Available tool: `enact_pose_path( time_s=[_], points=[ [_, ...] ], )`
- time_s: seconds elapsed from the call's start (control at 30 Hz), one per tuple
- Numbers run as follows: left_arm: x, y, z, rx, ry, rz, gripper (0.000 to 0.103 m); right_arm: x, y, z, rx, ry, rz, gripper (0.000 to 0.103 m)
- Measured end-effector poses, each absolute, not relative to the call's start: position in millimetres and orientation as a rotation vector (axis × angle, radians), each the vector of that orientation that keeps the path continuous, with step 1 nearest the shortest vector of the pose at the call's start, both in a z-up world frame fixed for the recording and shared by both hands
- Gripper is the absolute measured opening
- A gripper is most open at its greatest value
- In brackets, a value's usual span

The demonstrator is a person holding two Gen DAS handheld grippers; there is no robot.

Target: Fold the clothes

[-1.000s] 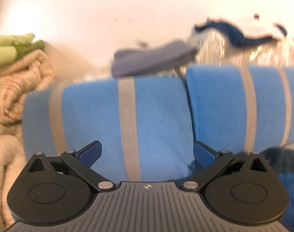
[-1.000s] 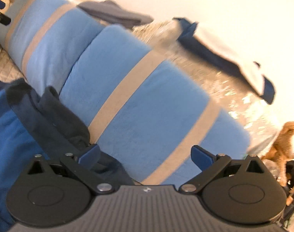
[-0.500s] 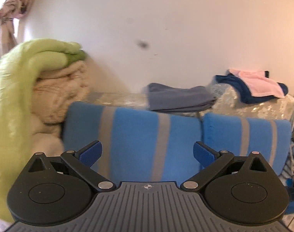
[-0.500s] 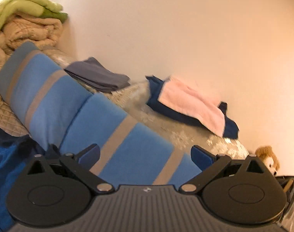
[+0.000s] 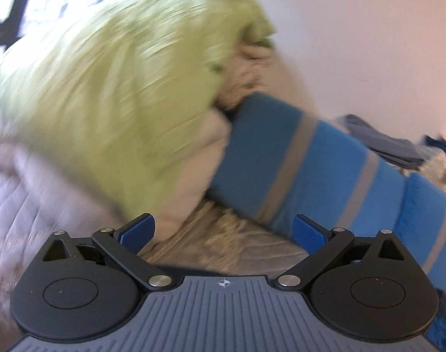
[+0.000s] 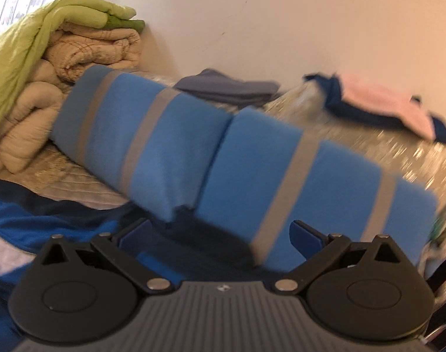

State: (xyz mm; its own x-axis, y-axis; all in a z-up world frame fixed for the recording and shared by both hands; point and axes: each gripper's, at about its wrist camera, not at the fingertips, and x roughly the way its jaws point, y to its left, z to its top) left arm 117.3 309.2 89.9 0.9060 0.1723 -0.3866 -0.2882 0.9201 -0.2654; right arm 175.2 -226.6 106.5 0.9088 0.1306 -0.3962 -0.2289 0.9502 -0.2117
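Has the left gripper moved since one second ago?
Yes. The left gripper has swung left: the green quilt fills its view, and the striped blue pillow sits at the right.

Matt fuzzy blue cloth bolsters (image 6: 252, 158) with grey bands, puffy green quilt (image 5: 111, 88), beige quilted blanket (image 6: 96, 50), shiny patterned bedspread (image 6: 369, 146), matt black plastic gripper (image 6: 220, 234) with small metal pins, smooth painted wall (image 6: 281, 23).

Black tongs (image 5: 223, 231) with blue pads (image 5: 136, 231), silver rivets, ribbed grey base.
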Motion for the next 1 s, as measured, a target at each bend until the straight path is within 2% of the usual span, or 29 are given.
enact_pose_path(
  time_s=[0.33, 0.53, 0.57, 0.7, 0.83, 0.9, 1.0],
  points=[
    [82.1, 386.5, 5.9, -0.520, 0.372, 0.475, 0.102, 161.5, -193.7, 43.6, -0.104, 0.321, 0.149, 0.103],
    [63.8, 430.3, -37.7, -0.811, 0.358, 0.500, 0.102, 158.4, -212.9, 3.5, -0.033, 0.273, -0.007, 0.103],
    [62.5, 434.5, -44.9, -0.860, 0.362, 0.487, 0.100, 156.7, -218.4, -2.5, -0.017, 0.266, -0.018, 0.103],
    [61.0, 443.3, -73.5, -1.037, 0.383, 0.468, 0.083, 159.3, -239.6, -18.2, 0.065, 0.317, -0.060, 0.103],
    [62.5, 445.7, -93.9, -1.169, 0.350, 0.452, 0.078, 160.7, -253.8, -19.7, 0.141, 0.338, -0.072, 0.103],
    [64.0, 445.9, -99.8, -1.209, 0.324, 0.435, 0.071, 159.0, -253.2, -20.1, 0.133, 0.336, -0.069, 0.103],
    [70.7, 446.9, -103.8, -1.238, 0.323, 0.420, 0.070, 158.5, -250.4, -21.9, 0.111, 0.341, -0.062, 0.103]
  ],
)
